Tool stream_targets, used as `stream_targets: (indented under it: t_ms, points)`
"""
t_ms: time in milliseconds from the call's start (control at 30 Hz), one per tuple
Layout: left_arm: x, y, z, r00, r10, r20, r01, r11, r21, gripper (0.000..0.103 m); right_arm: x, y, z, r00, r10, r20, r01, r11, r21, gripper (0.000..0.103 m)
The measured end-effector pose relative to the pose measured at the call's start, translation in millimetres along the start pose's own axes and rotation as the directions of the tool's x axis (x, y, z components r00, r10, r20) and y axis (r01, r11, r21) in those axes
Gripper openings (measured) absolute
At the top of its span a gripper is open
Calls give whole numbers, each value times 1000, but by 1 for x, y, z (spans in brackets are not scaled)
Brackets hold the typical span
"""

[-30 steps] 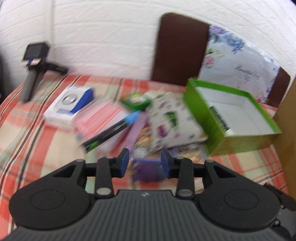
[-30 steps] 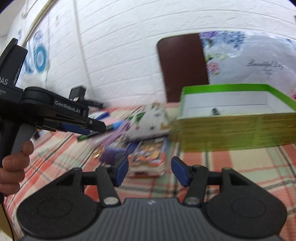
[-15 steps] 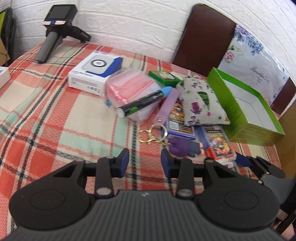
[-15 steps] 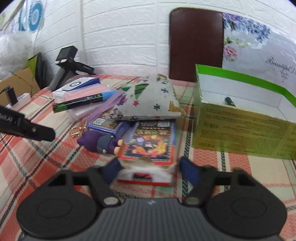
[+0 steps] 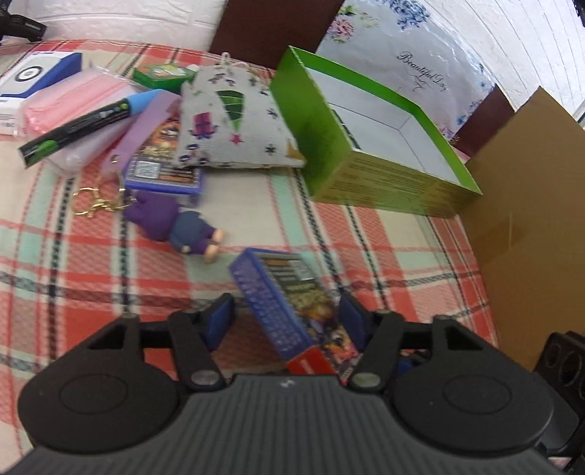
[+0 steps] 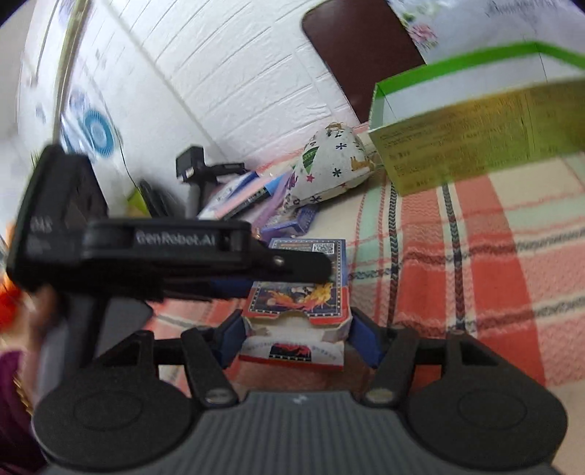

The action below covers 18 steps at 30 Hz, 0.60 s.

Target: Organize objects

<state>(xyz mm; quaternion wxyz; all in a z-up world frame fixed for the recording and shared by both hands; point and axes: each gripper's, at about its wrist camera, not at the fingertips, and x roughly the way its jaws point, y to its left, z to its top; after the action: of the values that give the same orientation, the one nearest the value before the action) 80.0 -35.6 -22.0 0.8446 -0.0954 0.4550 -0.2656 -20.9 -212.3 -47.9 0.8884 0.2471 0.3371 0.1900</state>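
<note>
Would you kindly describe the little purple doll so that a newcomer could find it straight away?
Start at the open green box on the checked tablecloth, then look left past the star-print cloth pouch and toward the near edge. The doll lies on its side on the cloth, beside a gold keyring clasp. Unlike the flat card boxes around it, it is soft-looking, with purple hair and bare feet.

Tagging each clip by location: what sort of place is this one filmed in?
Probably a room in a home. A table under a plaid tablecloth stands against a white brick-pattern wall, with dark chair backs behind it, and household odds and ends such as a fabric pouch and a green box.
</note>
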Motion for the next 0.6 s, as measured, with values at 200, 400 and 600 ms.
stream_targets:
  t_ms: [200, 400, 600]
  points:
    - [-19, -40, 35, 993, -50, 103, 41, 995, 92, 41, -20, 4, 22, 990, 6, 143, -1, 999, -36, 60]
    - [-15, -89, 85, 975, -101, 198, 56, 975, 217, 42, -33, 5, 73, 941, -103, 323, 164, 972, -167, 60]
    - [16, -109, 113, 951, 65, 301, -142, 959, 244, 68, 0, -42, 123, 892, -251, 376, 326, 933, -150, 78]
